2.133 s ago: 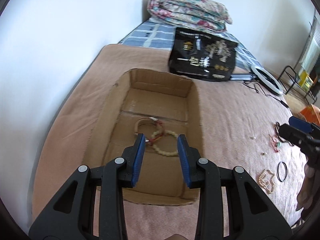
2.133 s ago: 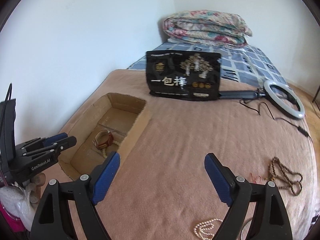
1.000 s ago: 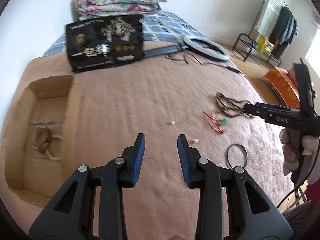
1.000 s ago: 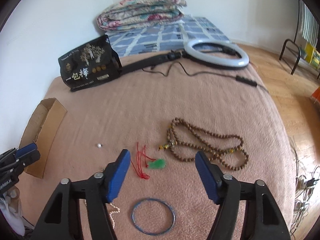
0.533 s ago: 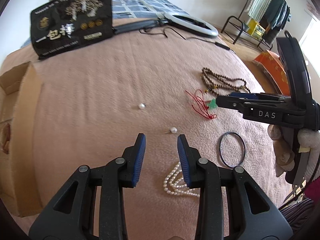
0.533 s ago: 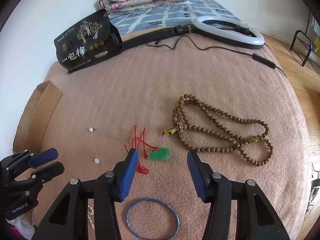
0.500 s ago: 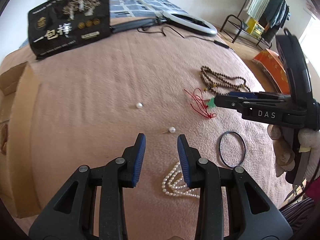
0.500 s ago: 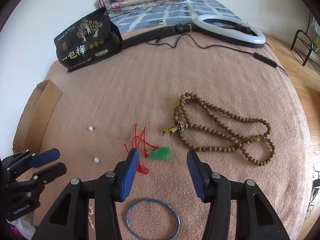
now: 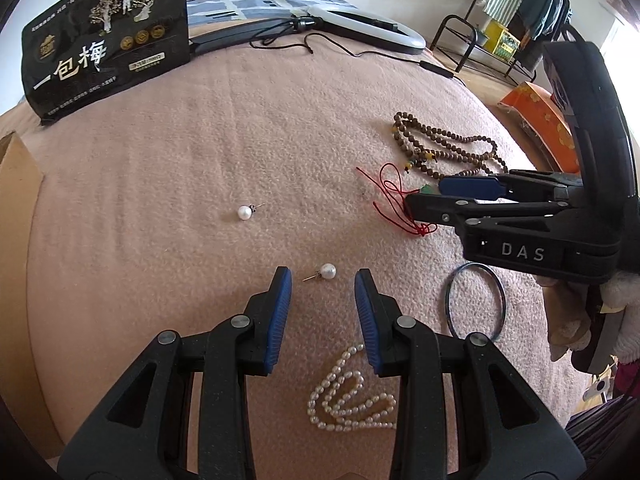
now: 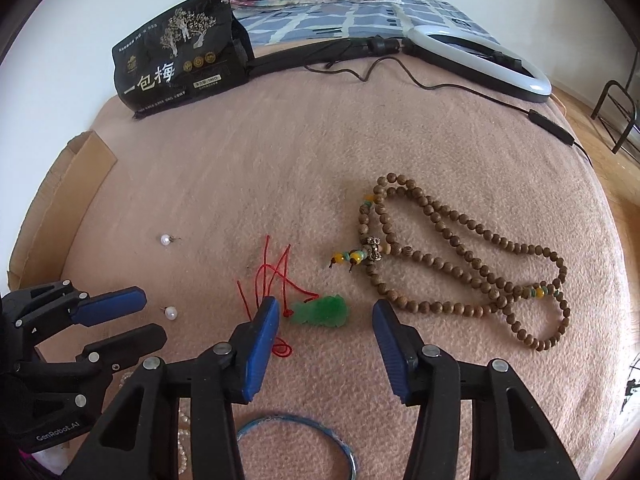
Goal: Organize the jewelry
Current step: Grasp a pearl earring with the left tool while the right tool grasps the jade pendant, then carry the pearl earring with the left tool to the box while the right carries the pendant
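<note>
1. Both views are bright with even daylight; colours read true.
2. Left wrist view: the far right edge blows out to white, as from a window there.
3. Shadows on the blanket (image 10: 304,152) are soft and faint.
4. The ring light (image 10: 480,56) shows a pale sheen.
5. Strong fisheye bending; black vignette fills the corners.
6. Focus is sharp at centre, with no motion blur; the edges soften slightly.

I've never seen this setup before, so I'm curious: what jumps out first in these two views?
Two open grippers poised over jewelry scattered on a pink blanket. The right gripper brackets a green pendant on red cord, with a long brown bead necklace to its right. The left gripper frames a pearl earring, with a pearl strand below.
</note>
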A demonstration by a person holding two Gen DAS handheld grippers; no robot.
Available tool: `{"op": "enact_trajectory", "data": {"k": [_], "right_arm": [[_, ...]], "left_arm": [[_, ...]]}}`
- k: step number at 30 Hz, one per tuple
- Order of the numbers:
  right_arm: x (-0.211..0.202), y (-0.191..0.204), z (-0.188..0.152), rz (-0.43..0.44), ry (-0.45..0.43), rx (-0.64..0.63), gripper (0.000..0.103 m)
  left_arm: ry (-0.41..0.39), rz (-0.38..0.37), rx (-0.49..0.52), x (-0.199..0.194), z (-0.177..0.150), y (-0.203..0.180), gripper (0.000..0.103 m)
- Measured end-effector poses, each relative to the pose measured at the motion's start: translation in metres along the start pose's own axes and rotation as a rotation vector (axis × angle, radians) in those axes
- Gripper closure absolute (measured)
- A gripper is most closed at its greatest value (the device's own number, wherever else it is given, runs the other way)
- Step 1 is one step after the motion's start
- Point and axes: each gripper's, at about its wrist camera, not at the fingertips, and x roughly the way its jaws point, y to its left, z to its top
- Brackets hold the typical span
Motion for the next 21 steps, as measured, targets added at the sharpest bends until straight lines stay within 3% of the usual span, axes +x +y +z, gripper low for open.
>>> {"op": "enact_trajectory", "data": {"k": [2, 7, 14, 21], "right_arm": [[0.002, 0.002, 0.002, -0.004, -0.002, -0.008, 0.051], [0.007, 0.009, 0.003, -0.034, -0.001, -0.046, 0.051], [0.009, 0.013, 0.003, -0.051, 0.002, -0.066, 0.062], [0.009, 0.015, 0.001, -0.056, 0.000, -0.069, 0.070]], "left_arm": [[0.006, 0.005, 0.014, 0.004, 0.000, -0.002, 0.078], [0.003, 0.003, 0.023, 0.009, 0.001, -0.003, 0.078], [0.000, 0.017, 0.038, 0.013, 0.001, -0.004, 0.088], [-0.009, 0.029, 0.060, 0.014, 0.000, -0.006, 0.088]]}}
